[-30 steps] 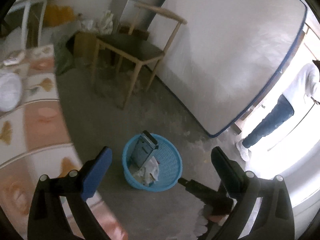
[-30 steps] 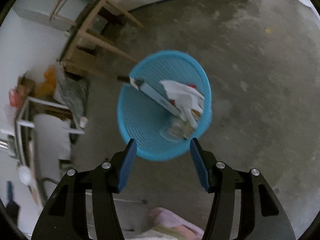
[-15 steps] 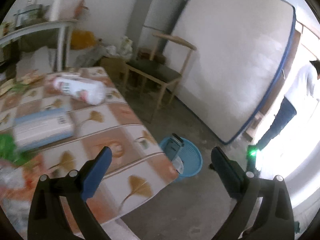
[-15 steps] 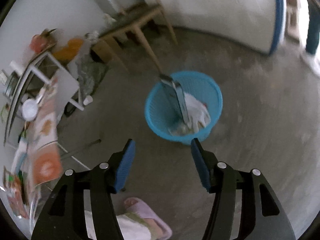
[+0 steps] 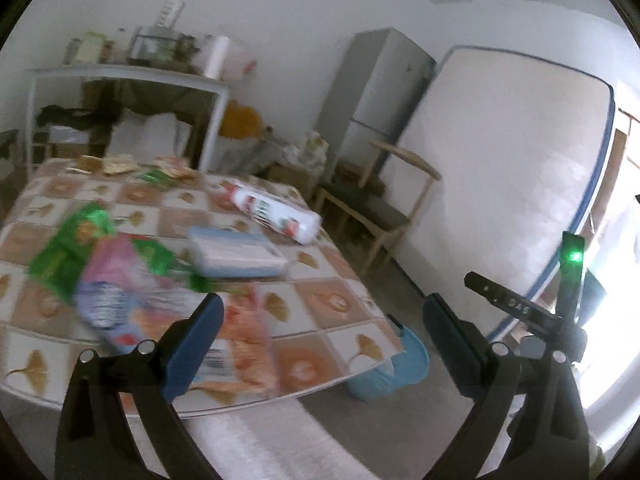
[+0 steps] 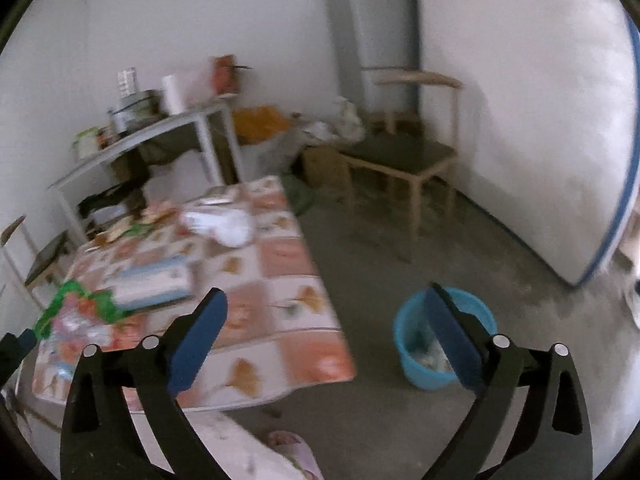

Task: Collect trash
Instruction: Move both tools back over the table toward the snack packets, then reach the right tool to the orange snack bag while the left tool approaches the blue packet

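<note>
A blue trash basket point(image 6: 424, 356) stands on the floor right of the table, holding white and mixed trash; its rim shows past the table corner in the left wrist view point(image 5: 412, 364). On the patterned table point(image 5: 332, 300) lie a green wrapper point(image 5: 68, 252), a pink-blue bag point(image 5: 116, 300), an orange packet point(image 5: 248, 352), a blue-white box point(image 5: 236, 258) and a white roll pack point(image 5: 276, 216). My left gripper point(image 5: 320, 340) is open and empty over the near table edge. My right gripper point(image 6: 324, 328) is open and empty, above the table corner and the basket.
A wooden chair point(image 6: 408, 160) stands behind the basket. A mattress point(image 5: 512, 168) leans on the right wall beside a grey fridge point(image 6: 376, 32). A cluttered white shelf table point(image 5: 128, 80) is at the back. A pink slipper point(image 6: 292, 446) lies on the floor.
Both grippers have swung up and away from the basket toward the table. The table's trash has come into view. The right gripper's jaws have opened wider.
</note>
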A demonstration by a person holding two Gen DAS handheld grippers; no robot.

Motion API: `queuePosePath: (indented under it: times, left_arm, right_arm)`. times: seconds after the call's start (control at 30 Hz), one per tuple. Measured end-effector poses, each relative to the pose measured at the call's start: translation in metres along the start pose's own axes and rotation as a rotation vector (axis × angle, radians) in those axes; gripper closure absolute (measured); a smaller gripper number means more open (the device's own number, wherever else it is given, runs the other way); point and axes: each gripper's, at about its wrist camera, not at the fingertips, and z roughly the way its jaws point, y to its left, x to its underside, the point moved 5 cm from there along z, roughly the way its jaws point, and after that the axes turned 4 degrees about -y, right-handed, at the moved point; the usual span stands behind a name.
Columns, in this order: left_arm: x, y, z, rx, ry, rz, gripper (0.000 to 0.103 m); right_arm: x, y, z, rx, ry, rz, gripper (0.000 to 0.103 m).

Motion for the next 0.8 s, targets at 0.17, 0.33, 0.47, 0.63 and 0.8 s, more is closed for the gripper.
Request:
queuePosePath:
  times: [0.17, 0.33, 0.47, 0.63, 0.8]
  left_arm:
    - [0.001, 0.038, -0.030, -0.072, -0.032, -0.046, 0.006]
    - [0.003, 0.063, -0.049, -0.123, -0.063, -0.054, 0.006]
    - [0.007, 0.074, -0.054, -0.117, -0.073, -0.050, 0.006]
    - [0.011, 0.084, -0.047, -0.105, -0.053, -0.053, 0.006]
    - [0.023, 0.099, -0.030, -0.106, 0.018, -0.089, 0.010]
  right_arm:
    - [0.001, 0.053, 0.003, -0.148, 0.014, -0.008, 0.008]
    - [0.012, 0.093, 0.018, -0.367, 0.127, 0.060, 0.009]
    - [0.020, 0.116, 0.034, -0.460, 0.231, 0.102, 0.019]
    - [0.033, 0.141, 0.045, -0.532, 0.324, 0.143, 0.031]
    - [0.046, 0.157, 0.063, -0.542, 0.402, 0.148, 0.046]
